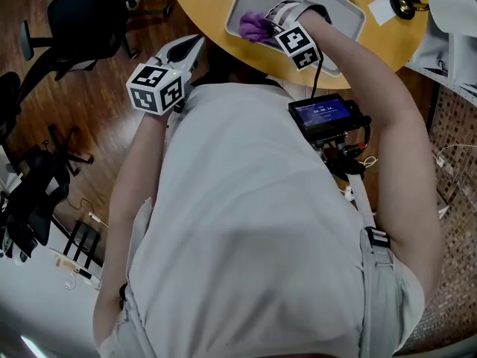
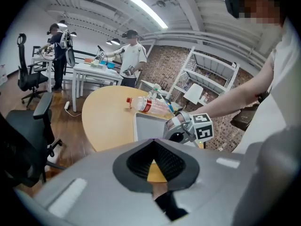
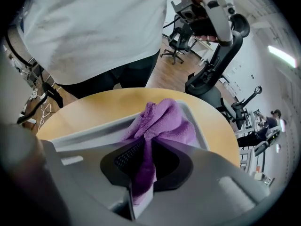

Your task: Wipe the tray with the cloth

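Observation:
A grey tray (image 1: pixel 335 2) lies on the round yellow table (image 1: pixel 205 6). A purple cloth (image 1: pixel 255 27) rests in the tray's near left corner, with my right gripper (image 1: pixel 270 27) shut on it. In the right gripper view the cloth (image 3: pixel 162 124) bunches out between the jaws of the right gripper (image 3: pixel 143 142) onto the tray (image 3: pixel 84 133). My left gripper (image 1: pixel 195 45) hovers off the table's near edge, shut and holding nothing. Its tips (image 2: pixel 153 142) point toward the tray (image 2: pixel 146 126) and the right gripper (image 2: pixel 181 128).
A plastic bottle (image 2: pixel 150 106) lies on the table beyond the tray. A black object (image 1: pixel 402 2) and papers (image 1: pixel 384 7) sit at the table's right. Office chairs (image 1: pixel 82 13) stand on the wooden floor to the left. People (image 2: pixel 131 53) work at far desks.

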`<state>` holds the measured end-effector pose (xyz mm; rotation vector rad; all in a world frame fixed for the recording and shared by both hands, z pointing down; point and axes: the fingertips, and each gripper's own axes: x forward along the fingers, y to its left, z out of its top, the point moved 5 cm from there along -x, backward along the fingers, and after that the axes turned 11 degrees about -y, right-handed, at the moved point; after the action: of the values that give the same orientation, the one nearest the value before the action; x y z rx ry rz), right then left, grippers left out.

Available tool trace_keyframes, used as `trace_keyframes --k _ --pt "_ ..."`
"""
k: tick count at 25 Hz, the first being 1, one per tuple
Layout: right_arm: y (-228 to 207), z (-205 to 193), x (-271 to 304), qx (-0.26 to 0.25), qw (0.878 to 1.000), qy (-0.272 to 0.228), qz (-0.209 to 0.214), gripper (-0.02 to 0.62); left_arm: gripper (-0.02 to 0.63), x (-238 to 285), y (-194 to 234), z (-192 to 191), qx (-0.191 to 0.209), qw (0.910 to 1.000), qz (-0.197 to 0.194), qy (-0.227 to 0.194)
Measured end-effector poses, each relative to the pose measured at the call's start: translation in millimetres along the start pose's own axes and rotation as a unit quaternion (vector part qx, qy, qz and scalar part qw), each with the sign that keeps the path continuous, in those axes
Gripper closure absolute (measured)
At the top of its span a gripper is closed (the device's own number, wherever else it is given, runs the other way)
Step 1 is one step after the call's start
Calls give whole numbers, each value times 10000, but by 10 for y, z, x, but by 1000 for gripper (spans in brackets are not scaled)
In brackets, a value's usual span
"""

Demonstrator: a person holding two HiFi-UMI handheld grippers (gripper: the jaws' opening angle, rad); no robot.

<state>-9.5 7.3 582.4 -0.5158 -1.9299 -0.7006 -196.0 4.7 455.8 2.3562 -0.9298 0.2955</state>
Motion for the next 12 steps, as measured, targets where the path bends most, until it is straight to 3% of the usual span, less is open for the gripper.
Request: trace_keyframes --k 5,12 --pt "693 -181 -413 224 9995 163 -159 548 606 281 -516 23 280 9986 -407 200" --pt "1168 -475 -448 896 9950 354 -272 548 606 708 -476 -50 268 9949 -839 493"
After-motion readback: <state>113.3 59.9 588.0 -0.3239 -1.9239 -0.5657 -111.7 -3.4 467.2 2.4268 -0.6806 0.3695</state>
